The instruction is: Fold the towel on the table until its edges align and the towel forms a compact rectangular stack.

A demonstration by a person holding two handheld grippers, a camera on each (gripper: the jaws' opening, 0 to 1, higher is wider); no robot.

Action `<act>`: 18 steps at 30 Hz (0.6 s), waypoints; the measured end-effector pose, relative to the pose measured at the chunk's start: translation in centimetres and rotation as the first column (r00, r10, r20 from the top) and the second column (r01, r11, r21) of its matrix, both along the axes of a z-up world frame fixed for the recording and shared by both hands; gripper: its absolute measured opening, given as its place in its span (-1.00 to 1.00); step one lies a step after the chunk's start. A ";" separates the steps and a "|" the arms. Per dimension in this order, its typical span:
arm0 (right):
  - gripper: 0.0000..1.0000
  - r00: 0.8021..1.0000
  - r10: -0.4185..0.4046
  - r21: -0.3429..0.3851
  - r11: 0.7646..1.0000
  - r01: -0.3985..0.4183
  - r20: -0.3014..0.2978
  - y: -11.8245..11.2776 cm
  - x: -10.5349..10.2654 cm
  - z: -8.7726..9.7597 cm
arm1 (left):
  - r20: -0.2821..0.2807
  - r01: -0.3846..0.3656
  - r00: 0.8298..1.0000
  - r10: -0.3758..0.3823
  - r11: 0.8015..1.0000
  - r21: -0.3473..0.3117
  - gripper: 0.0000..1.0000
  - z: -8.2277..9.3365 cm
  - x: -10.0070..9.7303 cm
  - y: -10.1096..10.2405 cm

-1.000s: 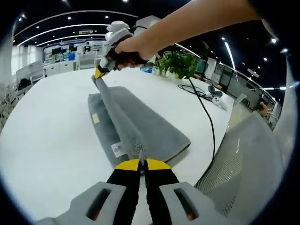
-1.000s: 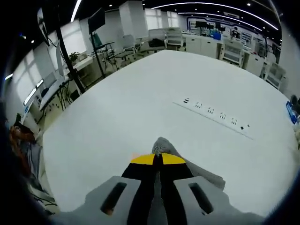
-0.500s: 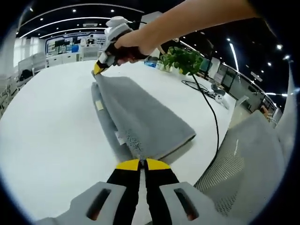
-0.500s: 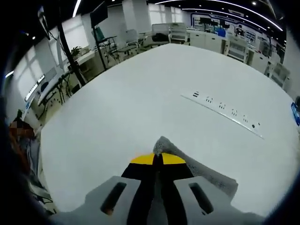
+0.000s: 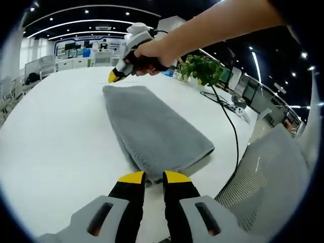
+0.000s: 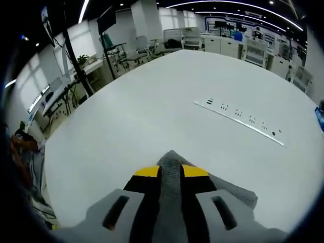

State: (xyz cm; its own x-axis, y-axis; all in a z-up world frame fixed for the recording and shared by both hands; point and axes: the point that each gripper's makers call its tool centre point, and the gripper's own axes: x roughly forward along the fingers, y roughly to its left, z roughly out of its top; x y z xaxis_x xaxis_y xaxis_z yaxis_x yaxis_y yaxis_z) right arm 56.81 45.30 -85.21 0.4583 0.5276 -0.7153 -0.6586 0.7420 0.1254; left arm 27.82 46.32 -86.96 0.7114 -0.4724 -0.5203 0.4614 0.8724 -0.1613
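Note:
A grey towel (image 5: 152,129) lies folded in a long flat stack on the white table (image 5: 55,136). My left gripper (image 5: 154,178) stands open just short of the towel's near end, its yellow-tipped jaws apart and holding nothing. At the towel's far end a hand holds my right gripper (image 5: 117,76) slightly above the cloth. In the right gripper view, my right gripper (image 6: 170,172) is open, and the towel's corner (image 6: 171,161) lies loose on the table between and under its jaws.
A potted green plant (image 5: 200,68) and a black cable (image 5: 225,121) sit at the table's right side. A white mesh chair (image 5: 268,172) stands beside the table edge. A row of sockets (image 6: 243,121) is set into the table (image 6: 131,116).
Both grippers have opened and let go of the towel. The lifted top layer has come down, so the towel now lies flat.

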 end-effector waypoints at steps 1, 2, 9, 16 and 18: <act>-0.75 1.000 0.001 0.000 1.000 -0.001 0.001 -0.1 0.0 0.1 | 0.005 -0.005 1.000 0.005 1.000 0.000 -0.71 0.1 0.0 0.1; -0.76 1.000 0.003 -0.003 1.000 -0.003 0.003 -0.4 0.0 0.2 | 0.018 -0.012 1.000 0.012 1.000 -0.008 -0.71 0.5 0.1 0.2; -0.79 1.000 0.002 -0.031 1.000 -0.001 0.017 -3.2 -0.7 0.9 | 0.041 0.002 0.999 -0.002 1.000 -0.004 -0.71 1.5 1.3 -0.1; -0.78 0.999 -0.011 -0.021 1.000 0.012 0.052 -5.1 -0.6 2.7 | 0.050 0.001 0.999 -0.001 1.000 0.003 -0.71 2.0 1.7 0.4; -0.75 0.998 -0.016 -0.017 1.000 0.017 0.057 -5.6 -0.6 3.1 | 0.045 0.001 0.999 -0.001 1.000 -0.008 -0.71 2.2 1.6 0.3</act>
